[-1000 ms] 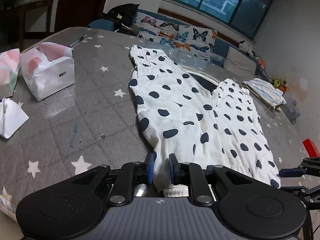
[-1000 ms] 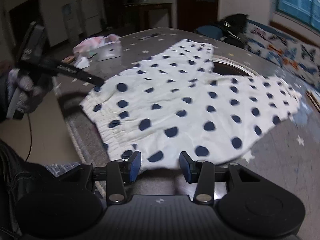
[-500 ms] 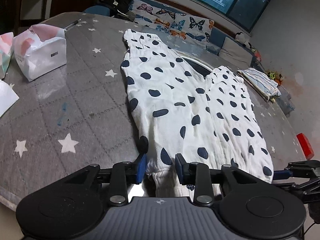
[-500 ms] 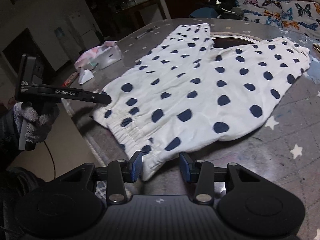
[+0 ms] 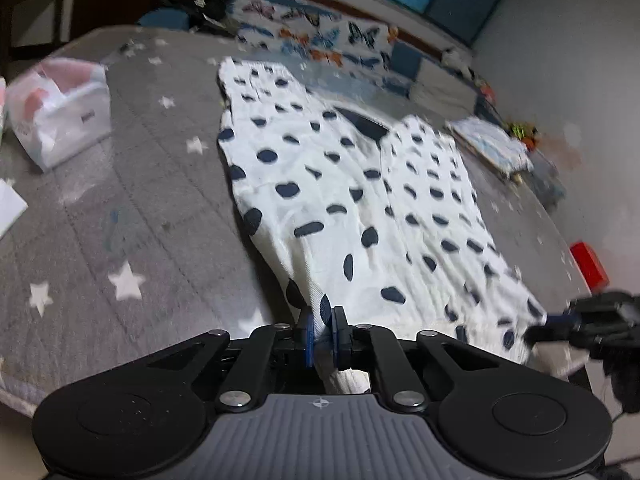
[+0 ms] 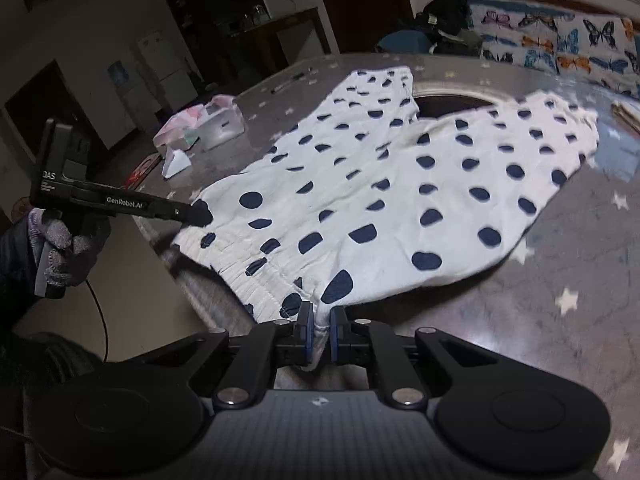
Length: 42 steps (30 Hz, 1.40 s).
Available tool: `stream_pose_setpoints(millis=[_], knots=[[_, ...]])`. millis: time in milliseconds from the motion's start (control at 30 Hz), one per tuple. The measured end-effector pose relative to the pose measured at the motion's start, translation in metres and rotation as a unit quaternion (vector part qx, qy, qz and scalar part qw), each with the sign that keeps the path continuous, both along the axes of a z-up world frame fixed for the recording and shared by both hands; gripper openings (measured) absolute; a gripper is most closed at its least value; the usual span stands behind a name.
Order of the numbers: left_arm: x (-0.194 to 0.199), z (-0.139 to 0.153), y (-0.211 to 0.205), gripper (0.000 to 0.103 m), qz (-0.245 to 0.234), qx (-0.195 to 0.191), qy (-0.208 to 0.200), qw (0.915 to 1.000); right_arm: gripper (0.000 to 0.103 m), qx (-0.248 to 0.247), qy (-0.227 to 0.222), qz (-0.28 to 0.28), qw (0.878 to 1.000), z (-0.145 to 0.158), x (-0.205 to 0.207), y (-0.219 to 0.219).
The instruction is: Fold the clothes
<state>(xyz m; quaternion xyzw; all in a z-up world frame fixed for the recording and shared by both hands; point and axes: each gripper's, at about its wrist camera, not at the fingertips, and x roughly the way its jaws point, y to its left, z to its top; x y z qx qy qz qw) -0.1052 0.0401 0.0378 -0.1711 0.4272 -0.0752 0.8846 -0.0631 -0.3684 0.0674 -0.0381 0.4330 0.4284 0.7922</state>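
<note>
Waistband (image 6: 256,272) (polka-dot shorts (image 5: 360,208)) between fingers (image 6: 306,330)

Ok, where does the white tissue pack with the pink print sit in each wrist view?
Left wrist view: the tissue pack stands at the left edge, on the grey star-print table, left of the polka-dot shorts.
Right wrist view: the tissue pack is upper left of centre, beyond the shorts' waistband side.
Shared landmark: the butterfly-print sofa.
</note>
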Motion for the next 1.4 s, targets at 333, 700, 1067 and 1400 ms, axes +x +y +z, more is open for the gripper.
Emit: stream_pose_setpoints(millis=[333,700,1067,1400], knots=[[-0.006,0.023,0.011,0.036,-0.029,0.038,-0.019,0.9987,0.018,-0.030,0.018,0.014,0.999,-0.003,-0.010,-0.020],[0.047,0.028,-0.004,0.031,-0.033,0.035,-0.075,0.9960,0.026,-0.048,-0.067,-0.043,0.996,0.008,0.046,-0.014],[0.067,-0.005,-0.005,0.029,-0.022,0.078,-0.046,0.9957,0.037,-0.110,-0.106,-0.031,0.988,-0.030,0.069,0.019],[0.080,0.007,0.009,0.028,-0.019,0.054,-0.051,0.9971,0.039,-0.091,-0.076,-0.046,0.992,-0.014,0.083,-0.003]])
